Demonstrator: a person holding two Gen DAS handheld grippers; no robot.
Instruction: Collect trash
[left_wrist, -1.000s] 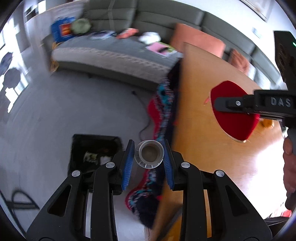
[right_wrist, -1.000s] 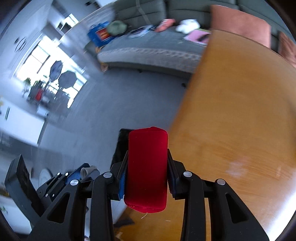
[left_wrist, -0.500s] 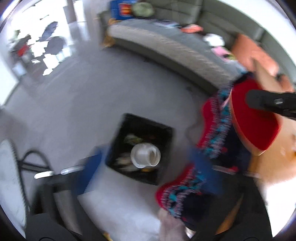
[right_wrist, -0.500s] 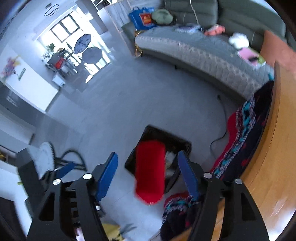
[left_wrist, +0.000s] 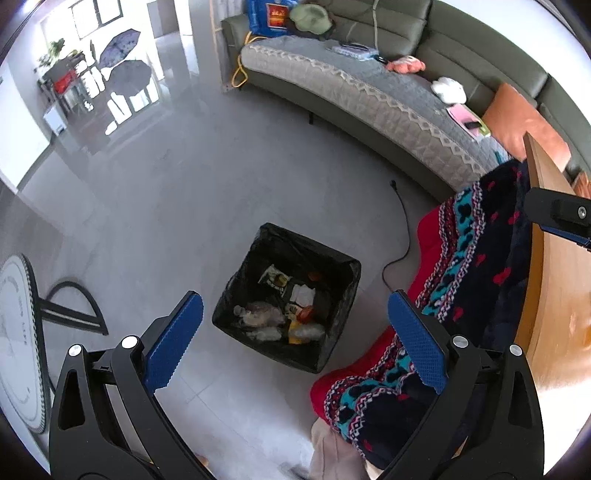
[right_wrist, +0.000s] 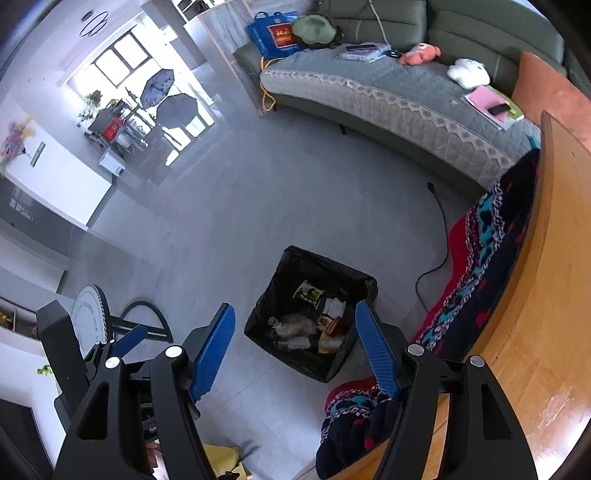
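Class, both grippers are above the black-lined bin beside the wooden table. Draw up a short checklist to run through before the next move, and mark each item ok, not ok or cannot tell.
1. Left gripper open with nothing between its pads: ok.
2. Right gripper open with nothing between its pads: ok.
3. Bin upright on the floor, black liner over its rim: ok.
4. Trash lies inside the bin, with none seen on the floor around it: ok.
5. More trash left on the wooden table: cannot tell, only its edge shows.
6. Black cable on the floor clear of the bin: ok.
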